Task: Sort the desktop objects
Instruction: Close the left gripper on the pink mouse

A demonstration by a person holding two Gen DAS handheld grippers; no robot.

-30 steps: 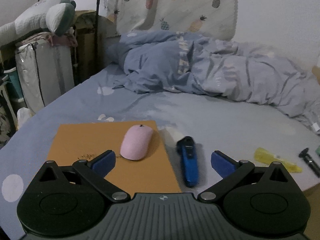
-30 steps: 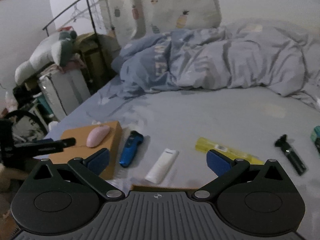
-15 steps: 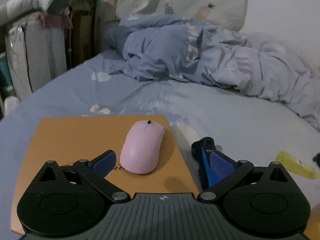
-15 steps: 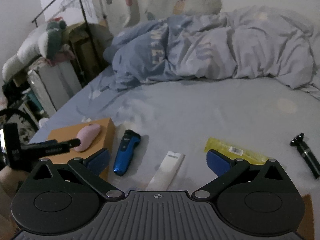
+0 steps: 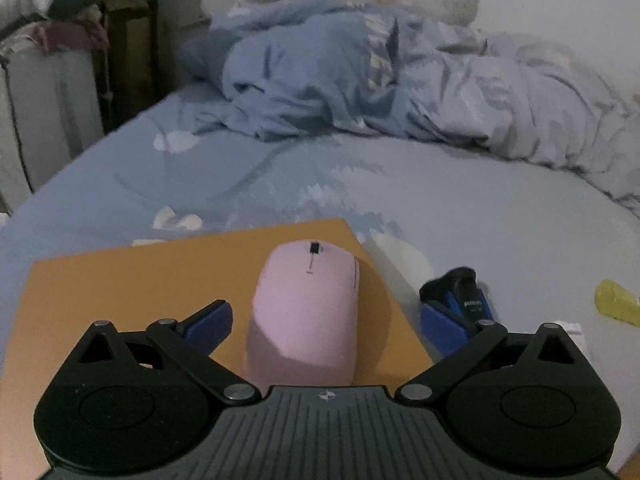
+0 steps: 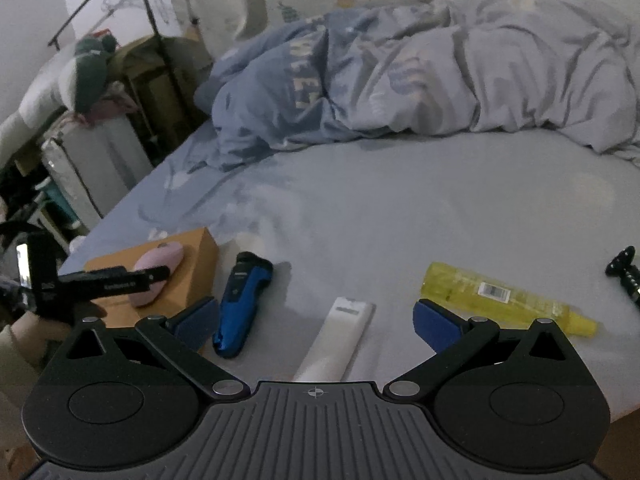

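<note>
A pink mouse (image 5: 306, 312) lies on an orange box (image 5: 120, 280) on the bed. My left gripper (image 5: 326, 326) is open, its fingers on either side of the mouse's near end, not touching it. A blue shaver (image 5: 466, 300) lies right of the box. In the right wrist view the left gripper (image 6: 108, 282) reaches over the mouse (image 6: 158, 270) on the box (image 6: 192, 256). My right gripper (image 6: 316, 320) is open and empty above a white tube (image 6: 340, 338), between the shaver (image 6: 242, 302) and a yellow bottle (image 6: 500, 296).
A black tool (image 6: 626, 274) lies at the far right. A crumpled blue duvet (image 6: 400, 76) covers the back of the bed. A clothes rack and stacked bags (image 6: 80, 92) stand to the left of the bed.
My left gripper has moved forward and down over the box, so the mouse now sits between its open fingers. My right gripper has moved forward a little towards the white tube.
</note>
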